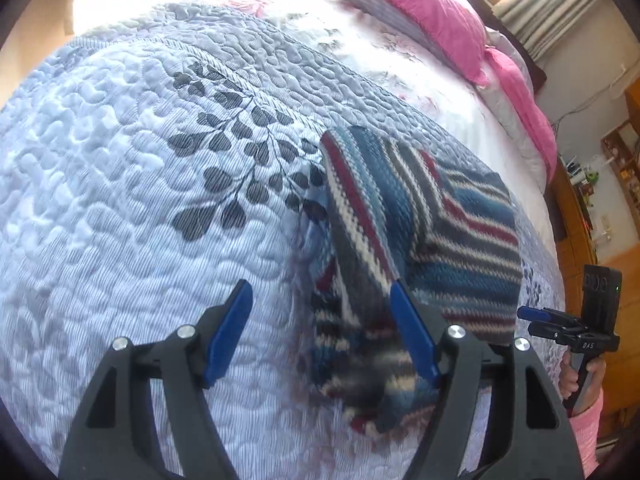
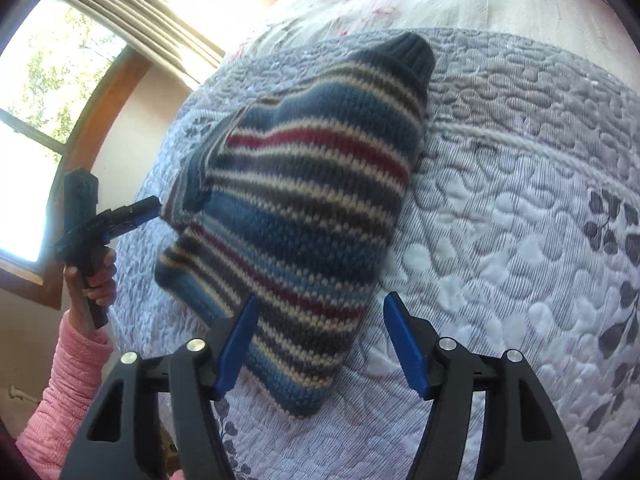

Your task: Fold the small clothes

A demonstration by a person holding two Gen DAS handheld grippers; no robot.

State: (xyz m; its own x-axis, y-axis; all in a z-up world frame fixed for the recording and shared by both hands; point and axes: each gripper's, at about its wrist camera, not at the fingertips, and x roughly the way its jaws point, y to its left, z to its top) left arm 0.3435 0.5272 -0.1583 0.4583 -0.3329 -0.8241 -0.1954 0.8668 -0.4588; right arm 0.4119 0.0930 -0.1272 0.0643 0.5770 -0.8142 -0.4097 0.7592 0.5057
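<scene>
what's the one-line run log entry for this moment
stage: fold underway | striped knit sweater: partly folded on quilted bedspread | left hand-held gripper: open, nothing held | right hand-held gripper: open, nothing held

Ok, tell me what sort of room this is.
Most likely a bedroom in a home. The striped knit sweater lies on a bed covered by a quilted bedspread, pink pillows sit at its head, and a curtained window is beside it.
</scene>
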